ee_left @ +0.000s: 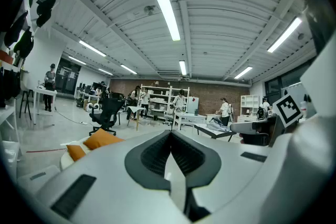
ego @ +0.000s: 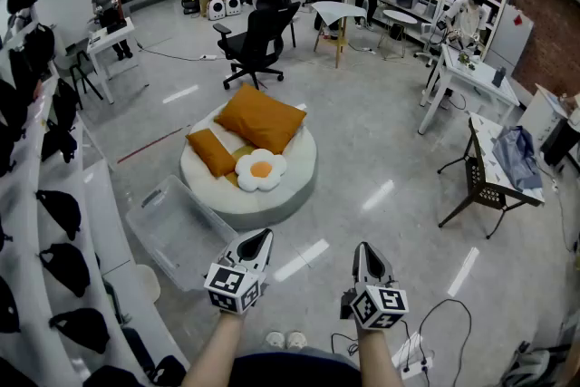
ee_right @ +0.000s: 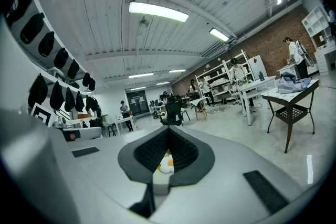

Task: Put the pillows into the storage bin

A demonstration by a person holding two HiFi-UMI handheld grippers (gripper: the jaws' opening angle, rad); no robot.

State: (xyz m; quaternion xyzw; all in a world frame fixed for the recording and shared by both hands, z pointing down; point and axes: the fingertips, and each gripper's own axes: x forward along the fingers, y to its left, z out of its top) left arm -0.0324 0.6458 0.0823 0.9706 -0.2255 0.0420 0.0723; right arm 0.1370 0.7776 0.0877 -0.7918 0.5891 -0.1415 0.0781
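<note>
The left gripper point(ego: 261, 237) and right gripper point(ego: 365, 249) are hovering closed and empty, well short of the pillows point(ego: 261, 118) lying on a pouf point(ego: 283, 195) beside the bin point(ego: 175, 234).

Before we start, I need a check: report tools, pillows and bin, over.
Left tool and right tool shut, empty. Three pillows on round cushion; bin beside it, empty. Bare floor between.

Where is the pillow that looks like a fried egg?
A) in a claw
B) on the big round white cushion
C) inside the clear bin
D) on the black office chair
B: the fried-egg pillow lies on the round white cushion, right next to the small orange pillow. The clear storage bin stands beside that cushion.
</note>
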